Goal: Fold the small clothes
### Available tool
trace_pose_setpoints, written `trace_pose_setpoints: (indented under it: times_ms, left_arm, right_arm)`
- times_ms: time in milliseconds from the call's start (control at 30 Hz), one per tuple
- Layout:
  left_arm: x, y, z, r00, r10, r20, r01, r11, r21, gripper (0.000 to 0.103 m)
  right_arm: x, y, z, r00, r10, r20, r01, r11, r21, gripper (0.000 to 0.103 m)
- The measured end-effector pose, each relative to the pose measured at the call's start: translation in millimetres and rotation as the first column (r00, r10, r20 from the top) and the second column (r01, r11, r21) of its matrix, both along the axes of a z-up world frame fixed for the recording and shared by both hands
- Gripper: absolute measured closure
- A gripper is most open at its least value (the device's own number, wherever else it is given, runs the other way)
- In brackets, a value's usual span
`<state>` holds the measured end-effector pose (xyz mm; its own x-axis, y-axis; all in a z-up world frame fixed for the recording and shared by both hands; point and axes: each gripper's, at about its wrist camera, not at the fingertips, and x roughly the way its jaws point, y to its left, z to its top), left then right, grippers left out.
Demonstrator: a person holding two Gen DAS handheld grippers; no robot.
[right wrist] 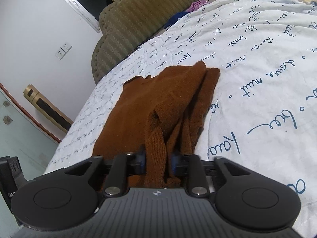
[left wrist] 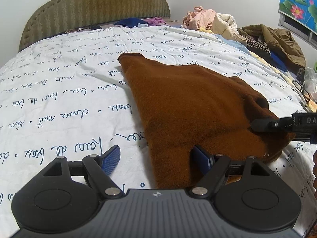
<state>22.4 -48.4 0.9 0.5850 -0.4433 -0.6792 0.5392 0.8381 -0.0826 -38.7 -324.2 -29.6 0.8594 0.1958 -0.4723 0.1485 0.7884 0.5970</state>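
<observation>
A brown knit garment (left wrist: 198, 107) lies spread on the white bedspread with blue script (left wrist: 59, 91). My left gripper (left wrist: 156, 158) is open, low over the garment's near left edge, with one blue pad (left wrist: 111, 160) over the sheet and the other on the cloth. My right gripper (right wrist: 157, 161) is shut on a bunched ribbed fold of the brown garment (right wrist: 158, 103) at its near edge. The right gripper's fingers also show in the left wrist view (left wrist: 277, 126) at the garment's right side.
A padded olive headboard (left wrist: 95, 10) stands at the far end. A pile of loose clothes (left wrist: 237, 31) lies along the bed's far right. Glasses (left wrist: 301, 93) sit at the right edge. A wall and a gold standing unit (right wrist: 45, 107) are left of the bed.
</observation>
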Motion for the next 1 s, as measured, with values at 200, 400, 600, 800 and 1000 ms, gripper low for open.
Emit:
trace_pose_setpoints:
  times_ms: [200,400,600,800,1000]
  left_arm:
    - [4.6,9.2,12.8,0.999,0.004,0.036,-0.003,1.000,-0.018,0.023]
    - [37.9,24.2,22.3,0.998,0.032,-0.045,-0.036,0.995,-0.091,0.023]
    - [80.2,22.4,14.9,0.982,0.011,-0.190,-0.040,0.988,-0.148,0.023]
    - [128.4,13.7,-9.8,0.922,-0.035,-0.386,-0.075,0.961,-0.265,0.022]
    - [154.3,-6.9,-23.4,0.883,-0.108,-0.456,-0.078,0.925,-0.371,0.016]
  right_arm:
    - [-3.0,-9.4,-4.5,1.000,-0.020,-0.002,0.020,0.998,0.061,0.081]
    - [-9.4,-24.1,13.5,0.995,-0.086,0.043,0.084,0.996,0.031,0.023]
    - [22.0,-43.3,2.9,0.995,-0.090,-0.038,0.090,0.996,-0.009,0.023]
    - [49.3,-58.7,-13.3,1.000,0.006,0.006,-0.007,0.986,0.169,0.023]
    - [85.7,-53.3,-17.5,0.993,0.113,0.026,-0.116,0.977,0.177,0.024]
